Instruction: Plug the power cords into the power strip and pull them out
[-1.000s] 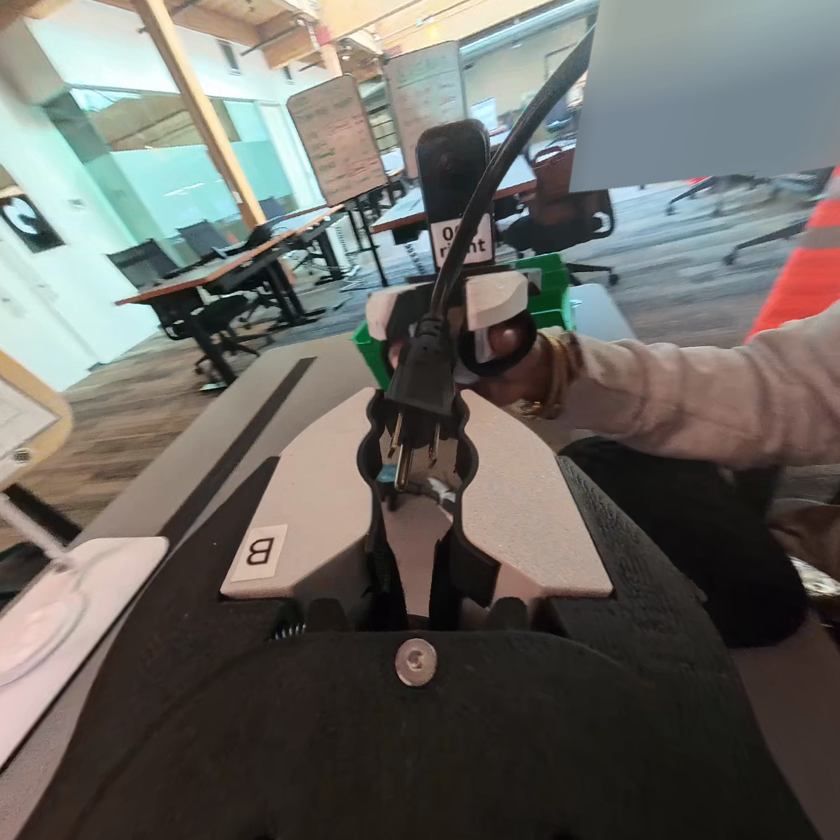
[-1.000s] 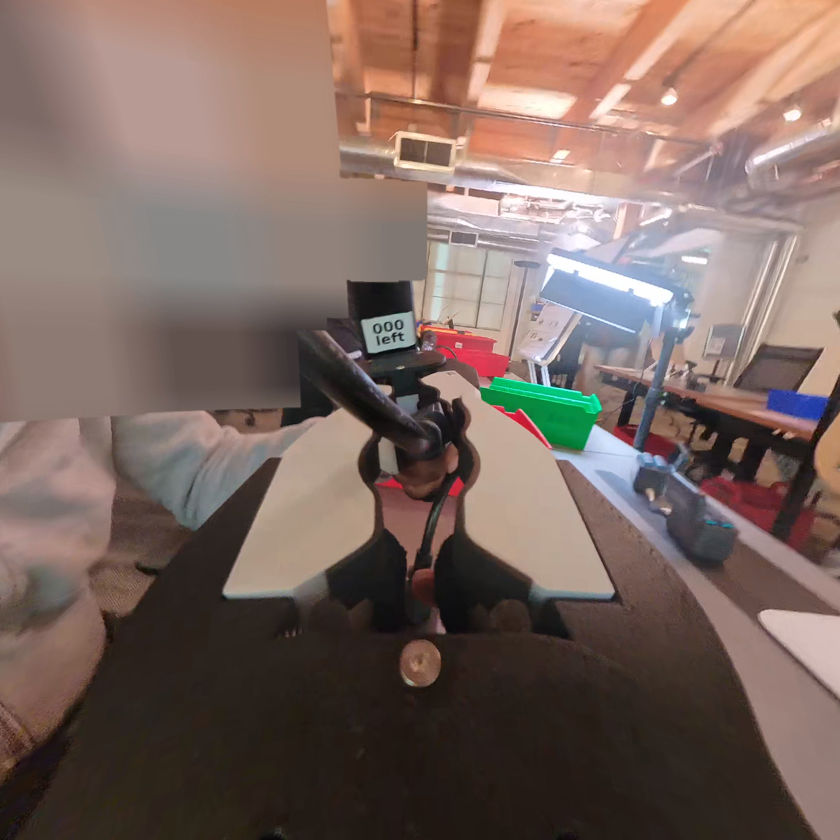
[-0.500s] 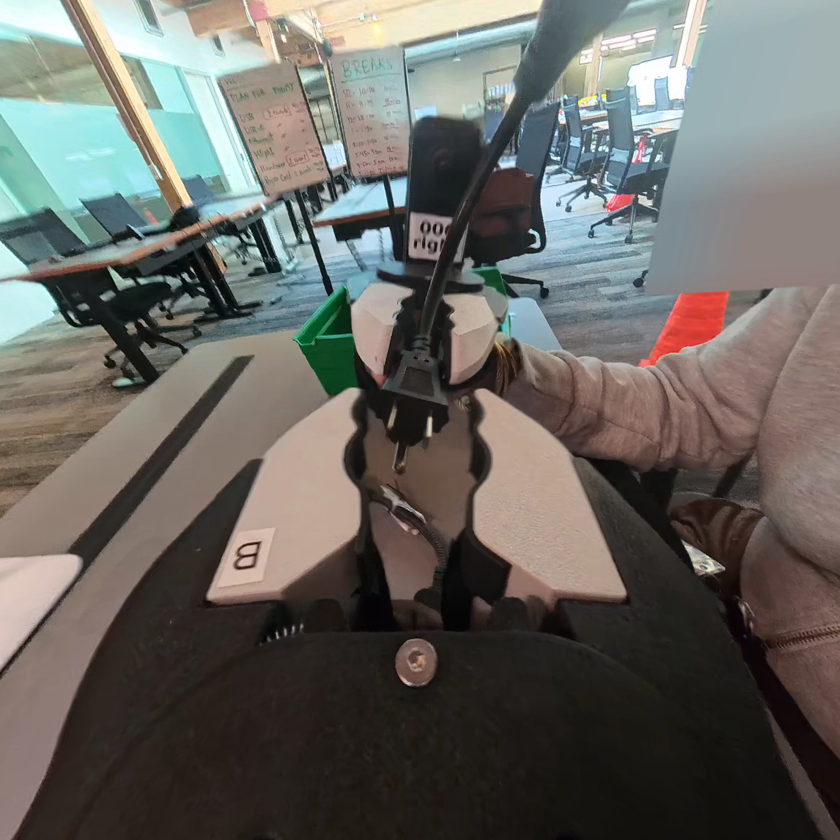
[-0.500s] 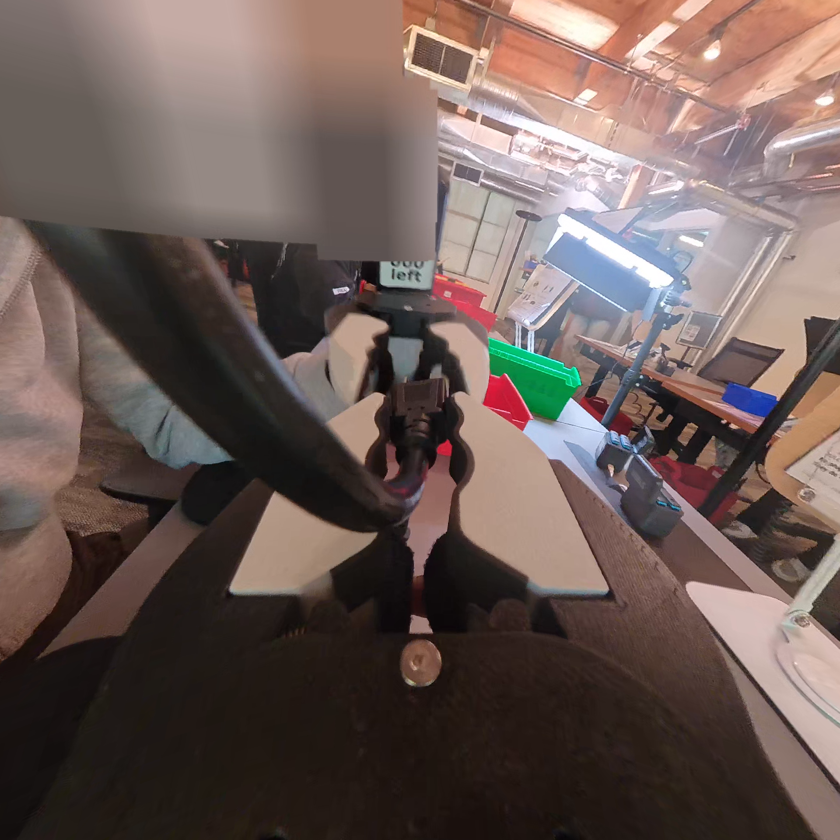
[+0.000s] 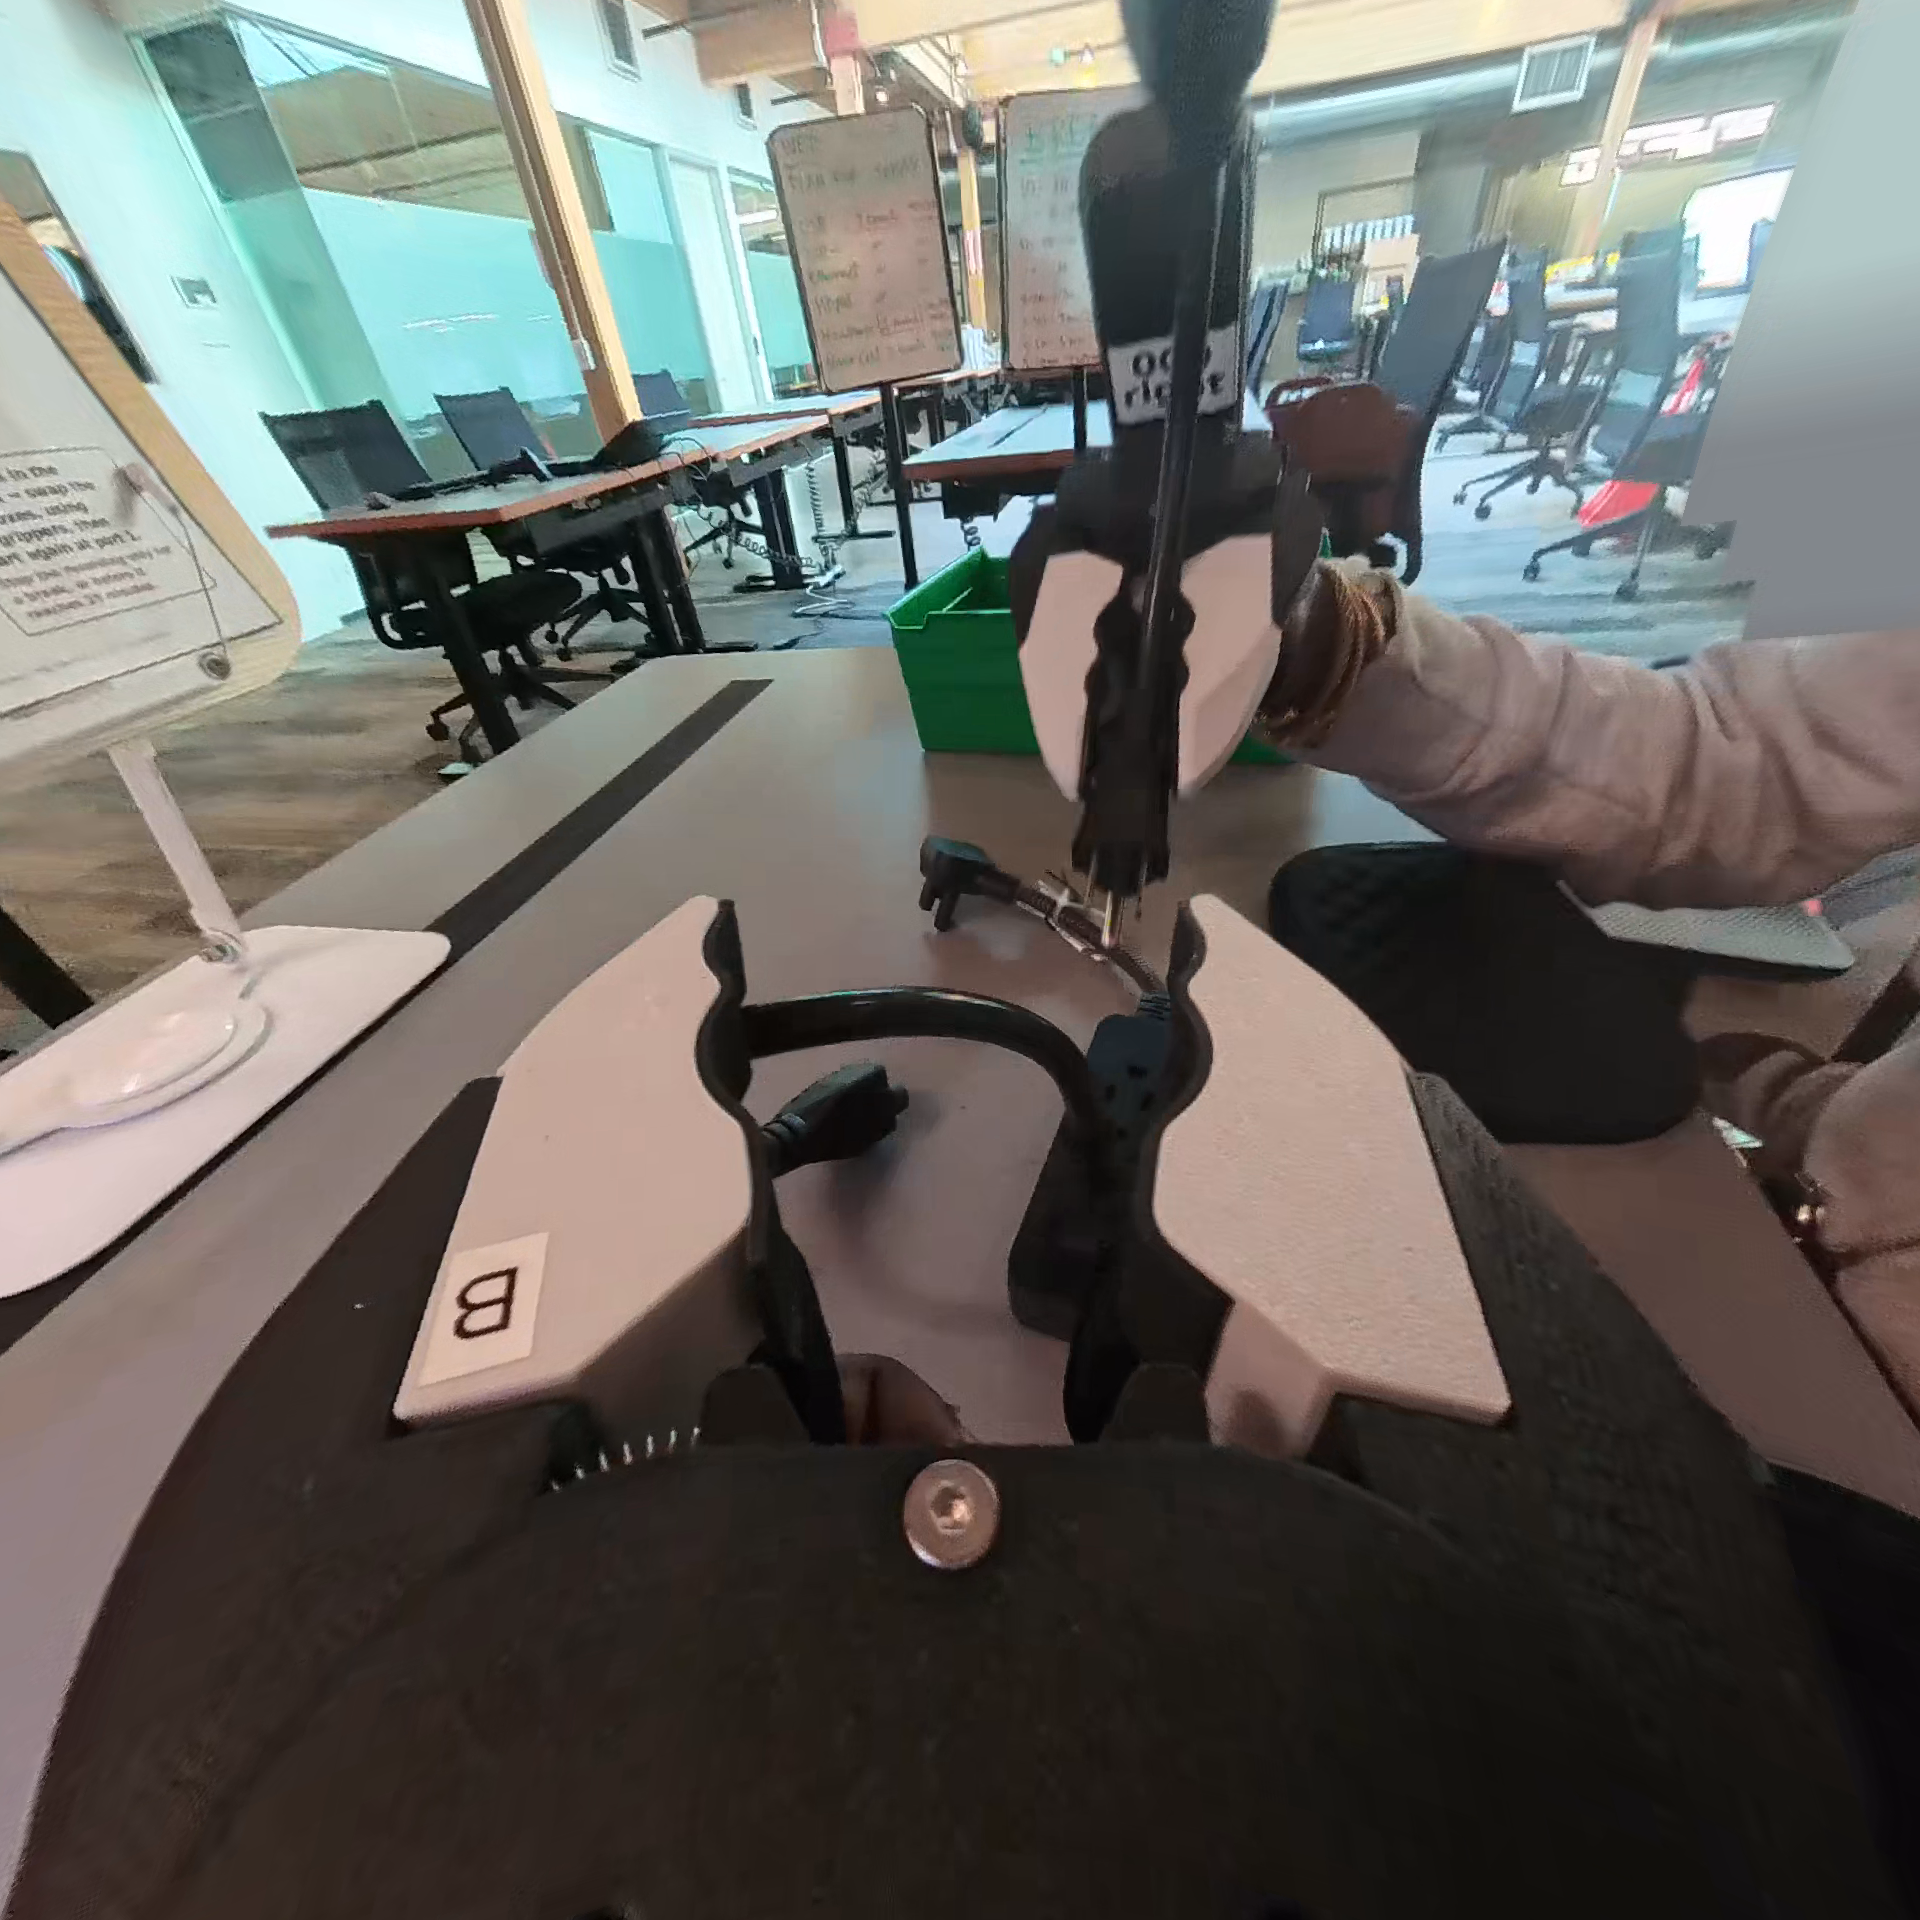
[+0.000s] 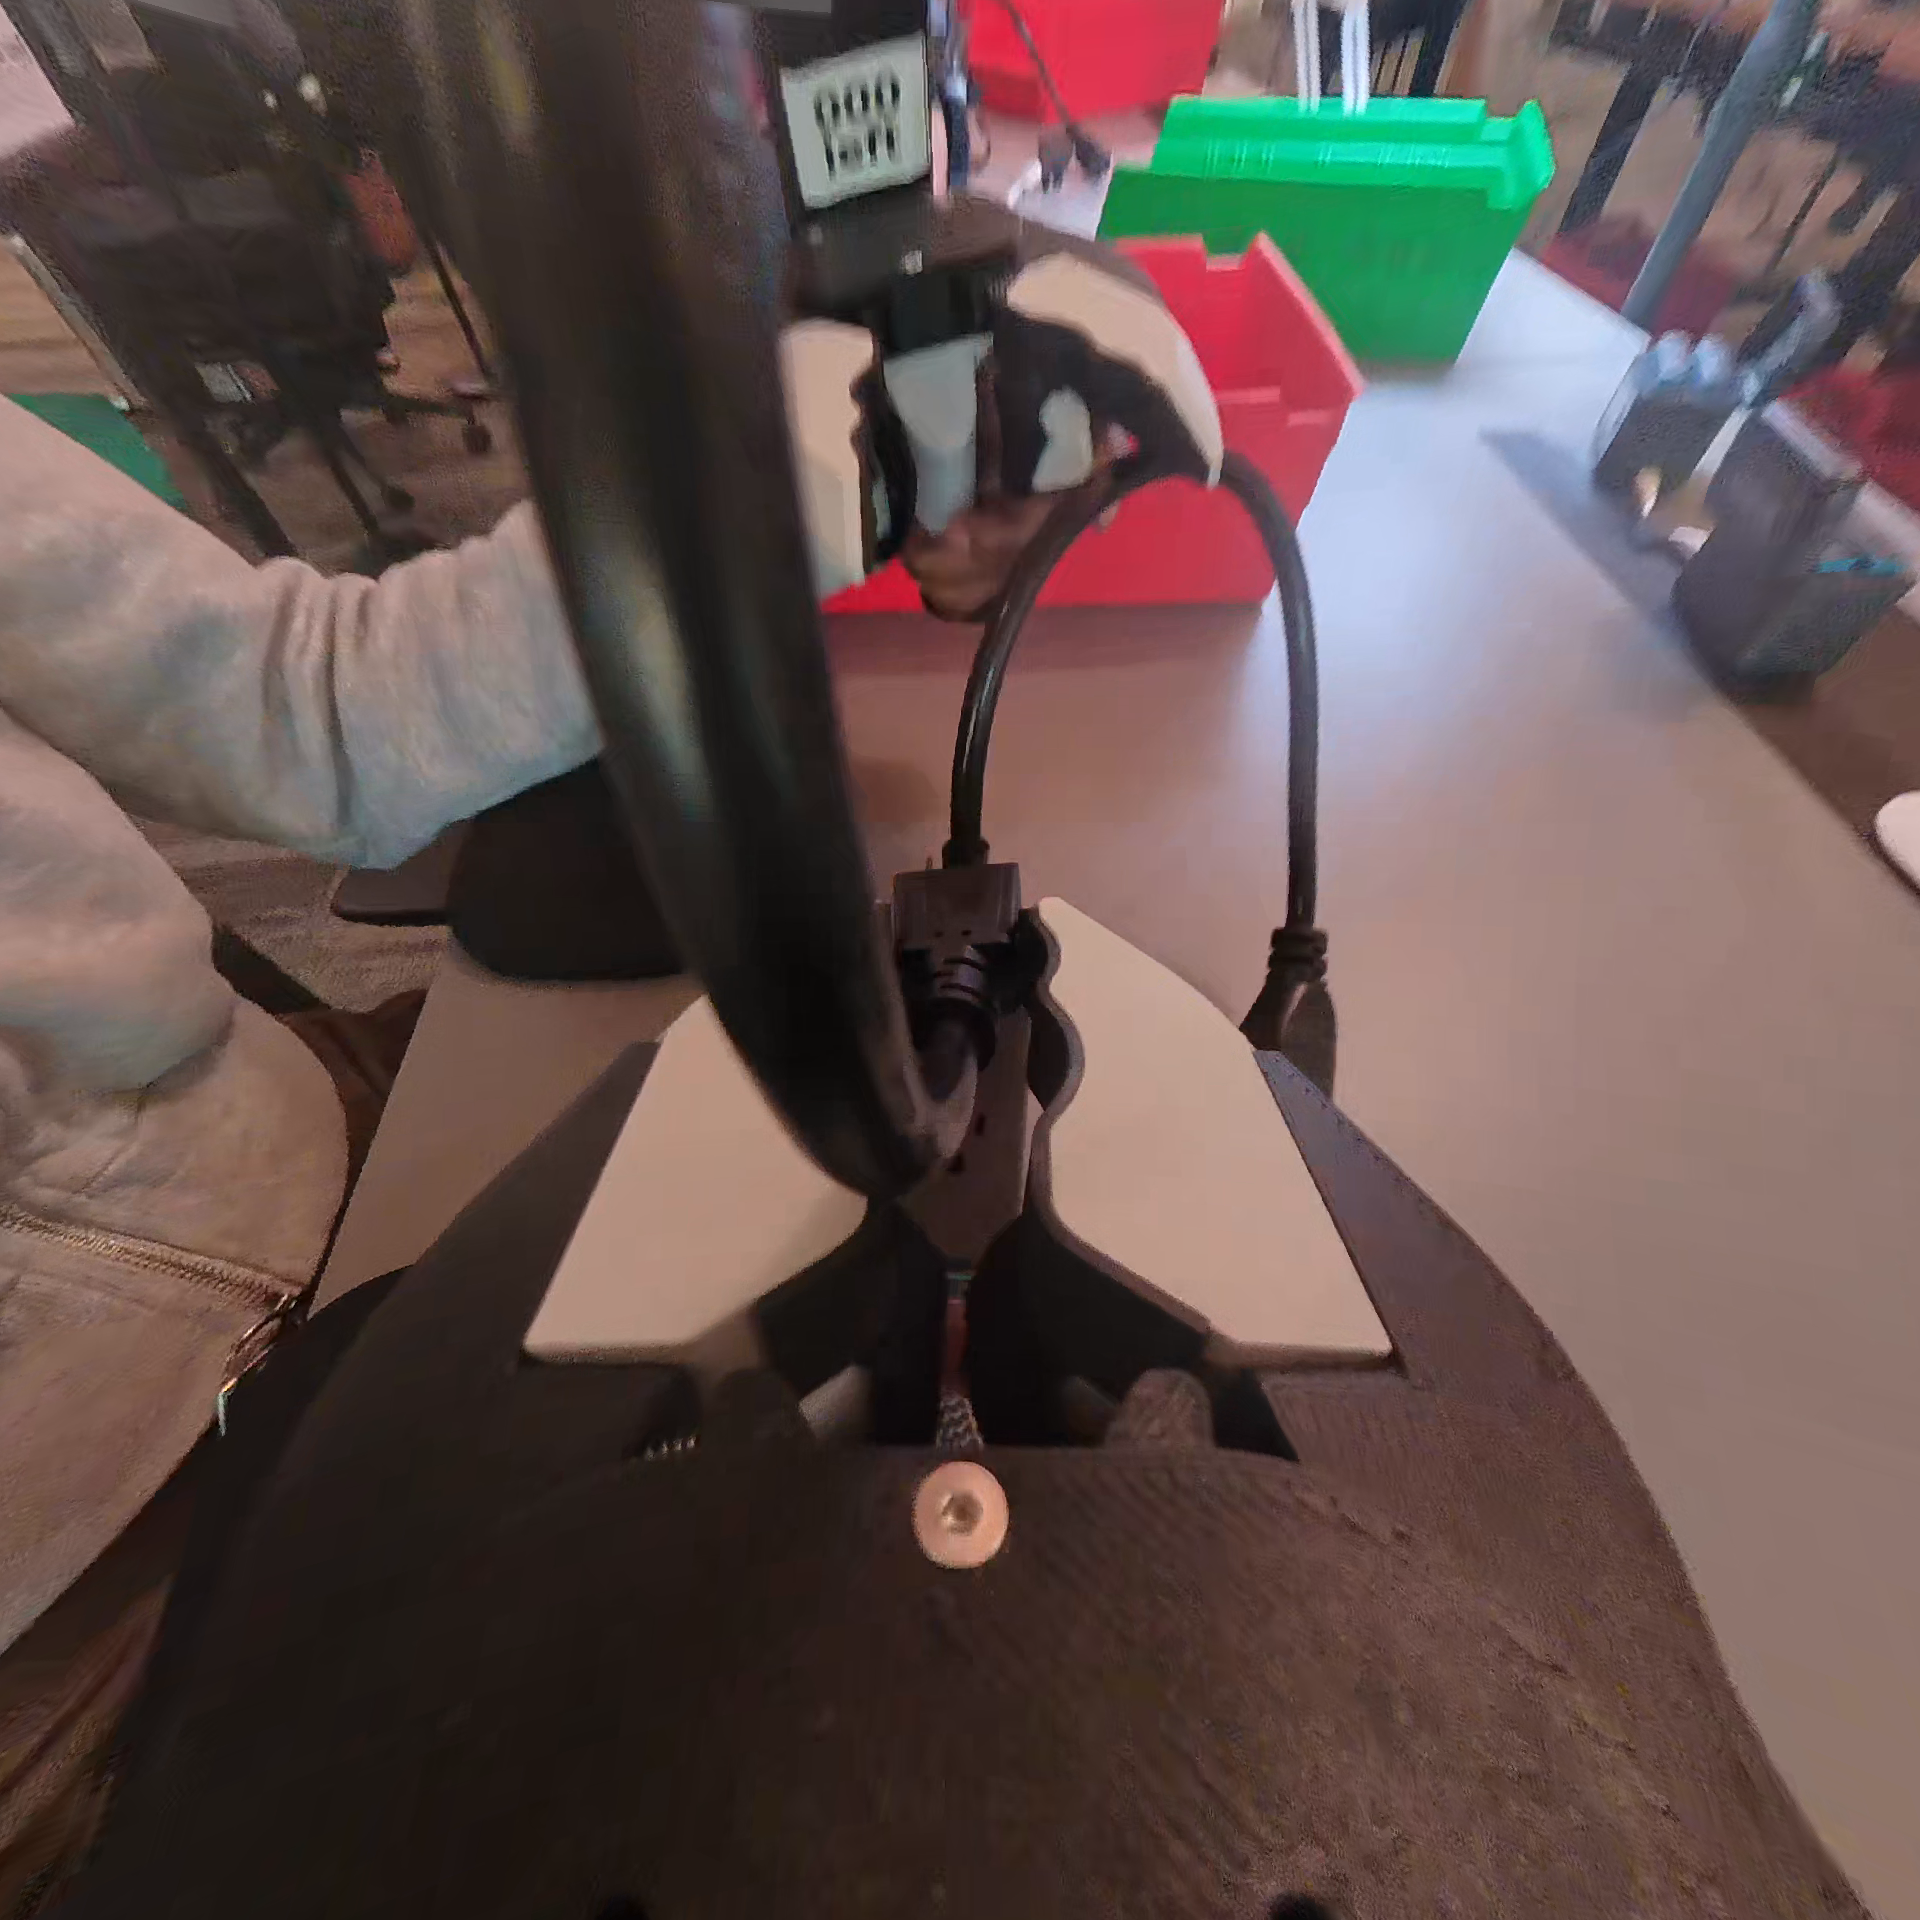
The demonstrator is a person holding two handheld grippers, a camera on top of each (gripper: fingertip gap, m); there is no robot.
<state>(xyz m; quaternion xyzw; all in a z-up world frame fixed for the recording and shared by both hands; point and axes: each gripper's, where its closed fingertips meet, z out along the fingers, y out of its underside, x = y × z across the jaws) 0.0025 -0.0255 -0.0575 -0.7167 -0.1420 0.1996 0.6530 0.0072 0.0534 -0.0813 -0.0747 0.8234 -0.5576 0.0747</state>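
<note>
My left gripper (image 5: 951,925) is open wide, low over the grey table (image 5: 727,790). A black power strip (image 5: 1101,1143) lies between its fingers, against the right one. A black cord (image 5: 904,1008) arcs across the gap, with a loose connector (image 5: 831,1107) beside it. My right gripper (image 6: 961,935) is shut on a black plug (image 6: 951,914). In the left wrist view it (image 5: 1127,779) holds that plug (image 5: 1117,831) prongs down, just above the strip's far end. The plug's thick cord (image 6: 665,520) loops close past the right camera. Another black plug (image 5: 951,862) on a braided cable lies on the table.
A green bin (image 5: 956,665) stands behind the right gripper. A red bin (image 6: 1195,416) and a green bin (image 6: 1351,208) sit behind the left gripper (image 6: 987,436). A sign stand on a white base (image 5: 156,1039) is at left. Dark devices (image 6: 1766,561) sit at far right. About 9 cm separates my left fingertips from my right.
My left gripper has opened wide and dropped to the table around the power strip. My right gripper has swung the plug down so its prongs point at the strip.
</note>
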